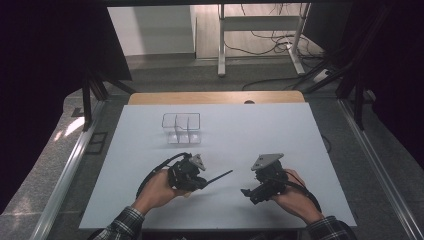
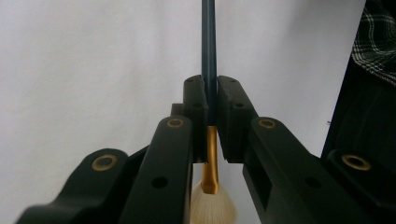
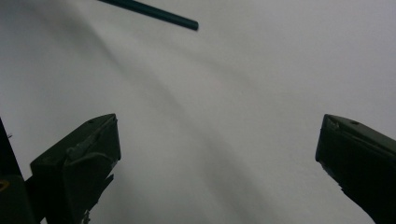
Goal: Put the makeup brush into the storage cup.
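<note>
Left gripper, lower centre-left of the high view: jaws clamped on a brush, gripping the dark handle just above its gold ferrule. Long axis running straight up the left gripper view, pale bristles at bottom; in the high view, handle pointing right and slightly up over the white table. Right gripper: jaws wide apart, holding nothing. Clear divided box farther up, well apart.

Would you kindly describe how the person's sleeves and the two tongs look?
Both sleeves are dark plaid. The left tongs and right tongs are black, each trailing a black cable and topped by a grey three-cornered plate. Brass-coloured rivets dot the black jaws.
</note>
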The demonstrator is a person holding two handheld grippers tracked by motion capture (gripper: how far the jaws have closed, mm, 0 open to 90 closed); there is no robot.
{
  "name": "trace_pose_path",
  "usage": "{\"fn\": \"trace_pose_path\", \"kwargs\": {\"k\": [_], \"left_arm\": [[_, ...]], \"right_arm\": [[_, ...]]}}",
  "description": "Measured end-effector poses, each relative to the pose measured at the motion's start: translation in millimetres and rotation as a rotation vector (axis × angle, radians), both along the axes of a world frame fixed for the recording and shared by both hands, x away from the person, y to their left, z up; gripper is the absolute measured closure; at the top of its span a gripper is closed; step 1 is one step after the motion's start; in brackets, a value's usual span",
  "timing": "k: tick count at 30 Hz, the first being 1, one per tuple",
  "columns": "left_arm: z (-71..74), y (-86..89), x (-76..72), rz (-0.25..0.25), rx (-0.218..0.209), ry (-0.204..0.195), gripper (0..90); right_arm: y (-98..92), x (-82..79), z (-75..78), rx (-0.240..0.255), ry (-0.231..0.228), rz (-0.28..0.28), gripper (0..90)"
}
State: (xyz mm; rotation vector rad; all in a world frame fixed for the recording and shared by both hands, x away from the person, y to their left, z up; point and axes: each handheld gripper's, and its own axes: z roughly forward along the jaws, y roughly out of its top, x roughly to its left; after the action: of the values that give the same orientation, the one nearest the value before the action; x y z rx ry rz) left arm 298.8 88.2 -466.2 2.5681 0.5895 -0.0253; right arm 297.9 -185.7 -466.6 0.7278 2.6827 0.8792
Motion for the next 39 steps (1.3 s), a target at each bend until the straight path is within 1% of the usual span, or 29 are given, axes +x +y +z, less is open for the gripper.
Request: {"fn": "trace_pose_path", "kwargs": {"k": [6,12,15,19,23,24,25,26,27,28,29,30,31,32,36,39], "left_arm": [[-1.0,-8.1,0.5,-0.023,0.001,0.001,83.1],[-1.7,-16.4,0.0,-0.047,0.004,0.007,83.1],[-1.7,-20.1,-0.3,-0.056,0.005,0.009,83.1],[-1.6,-23.9,0.1,-0.068,0.008,0.01,83.1],[-1.3,-26.3,0.4,-0.073,0.007,0.011,83.1],[-1.2,-26.8,0.5,-0.073,0.007,0.01,83.1],[-1.3,-27.2,0.4,-0.074,0.004,0.009,83.1],[-1.1,-27.6,0.4,-0.077,0.006,0.009,83.1],[-0.5,-28.1,0.3,-0.079,0.01,0.01,83.1],[-0.5,-28.5,0.0,-0.079,0.009,0.011,83.1],[-0.5,-28.9,-0.2,-0.079,0.008,0.012,83.1],[-0.5,-29.1,-0.4,-0.08,0.008,0.014,83.1],[-0.6,-29.2,-0.4,-0.082,0.007,0.013,83.1],[-0.8,-29.1,-0.4,-0.083,0.006,0.012,83.1],[0.7,-29.1,-0.6,-0.086,0.013,0.014,83.0],[0.9,-29.0,-0.7,-0.086,0.013,0.013,83.0]], "right_arm": [[9.7,0.4,-1.8,-0.001,-0.013,0.012,0.0],[19.9,1.1,-3.5,-0.008,-0.021,0.044,0.0],[24.7,2.1,-4.3,-0.023,-0.028,0.058,0.0],[31.6,2.3,-5.0,-0.025,-0.027,0.068,0.0],[37.3,2.3,-5.0,-0.034,-0.031,0.088,0.0],[39.8,2.4,-5.2,-0.044,-0.043,0.093,1.0],[39.8,2.4,-5.2,-0.044,-0.043,0.093,1.0],[40.6,2.5,-5.1,-0.043,-0.04,0.102,2.7],[41.7,2.7,-4.8,-0.046,-0.047,0.108,4.6],[43.6,2.4,-4.0,-0.048,-0.039,0.124,11.0],[43.6,2.4,-4.0,-0.048,-0.039,0.124,11.0],[45.6,2.1,-4.2,-0.056,-0.039,0.147,18.3],[46.7,1.8,-4.3,-0.062,-0.036,0.159,21.9],[46.7,1.8,-4.3,-0.062,-0.036,0.159,21.9],[50.4,0.6,-3.8,-0.104,-0.056,0.193,33.7],[51.9,1.3,-3.1,-0.117,-0.059,0.203,40.4]]}}
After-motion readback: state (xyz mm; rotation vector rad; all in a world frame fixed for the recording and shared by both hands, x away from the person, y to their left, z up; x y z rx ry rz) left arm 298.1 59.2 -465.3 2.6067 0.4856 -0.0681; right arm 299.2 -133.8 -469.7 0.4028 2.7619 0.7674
